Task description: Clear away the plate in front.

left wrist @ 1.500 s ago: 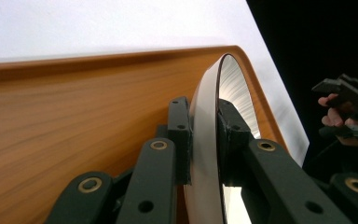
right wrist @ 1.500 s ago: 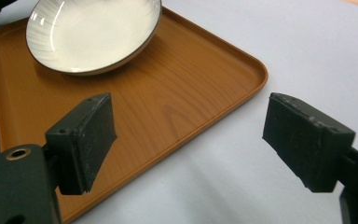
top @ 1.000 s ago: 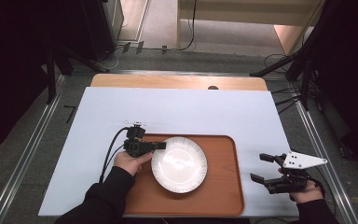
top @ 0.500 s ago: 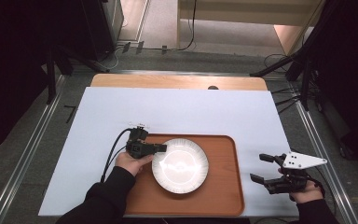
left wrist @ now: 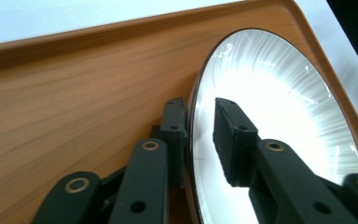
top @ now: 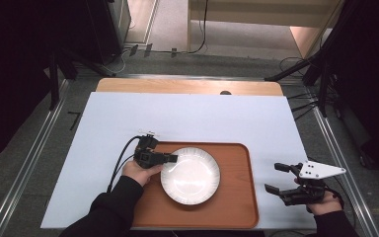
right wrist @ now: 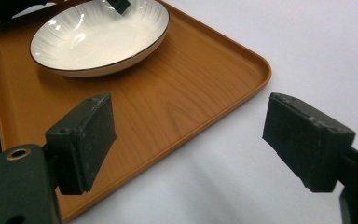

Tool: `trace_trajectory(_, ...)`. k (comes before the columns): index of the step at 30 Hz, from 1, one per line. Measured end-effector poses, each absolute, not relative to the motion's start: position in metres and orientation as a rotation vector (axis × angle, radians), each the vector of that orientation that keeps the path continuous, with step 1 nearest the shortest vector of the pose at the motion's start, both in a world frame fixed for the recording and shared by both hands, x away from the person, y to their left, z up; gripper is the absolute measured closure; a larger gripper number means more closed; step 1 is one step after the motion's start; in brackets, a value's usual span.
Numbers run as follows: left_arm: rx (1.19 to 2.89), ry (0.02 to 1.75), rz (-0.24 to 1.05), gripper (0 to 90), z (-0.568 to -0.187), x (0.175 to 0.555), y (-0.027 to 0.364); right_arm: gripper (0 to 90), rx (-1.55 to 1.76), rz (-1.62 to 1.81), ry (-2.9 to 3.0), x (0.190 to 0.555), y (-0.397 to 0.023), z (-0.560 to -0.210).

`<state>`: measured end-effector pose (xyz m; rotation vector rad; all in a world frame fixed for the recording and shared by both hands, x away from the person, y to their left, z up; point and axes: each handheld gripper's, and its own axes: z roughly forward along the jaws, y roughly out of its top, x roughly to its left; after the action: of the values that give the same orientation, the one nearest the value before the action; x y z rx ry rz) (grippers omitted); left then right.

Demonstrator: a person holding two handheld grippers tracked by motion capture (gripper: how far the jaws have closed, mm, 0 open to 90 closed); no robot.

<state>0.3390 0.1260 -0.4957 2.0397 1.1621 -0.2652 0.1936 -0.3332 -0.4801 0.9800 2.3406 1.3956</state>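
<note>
One white plate [top: 190, 176], round, ribbed, dark-rimmed, glossy, inside wood-grain tray [top: 237, 197] on pale counter [top: 202, 118] | tray's near edge cut off by frame, sleeves | left tool [left wrist: 199, 140] straddling plate's left rim, small gap at inner pad, not clamped | right tool [top: 275, 178] spread wide above counter, just right of tray.

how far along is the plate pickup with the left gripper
Done: the left gripper has reached the white plate, one jaw on each side of its rim. In hand: closing on the rim, a gap shows. Left: lifting; the plate sits on the wooden tray. The right gripper waits open beside it.
</note>
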Motion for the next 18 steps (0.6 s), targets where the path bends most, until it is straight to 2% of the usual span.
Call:
trace_trajectory(7, 2.049, 1.138, -0.286, 63.9, -0.490, 0.340, 0.129, 17.4, 0.980, 1.396, 2.342, 0.194, -0.333, -0.480)
trace_trajectory(17, 2.074, 1.138, -0.329, 40.9, -0.480, 0.343, 0.137, 17.4, 0.975, 1.389, 2.345, 0.194, -0.333, -0.481)
trace_trajectory(18, 2.077, 1.133, -0.334, 36.5, -0.479, 0.343, 0.137, 17.4, 0.979, 1.390, 2.345, 0.194, -0.333, -0.481)
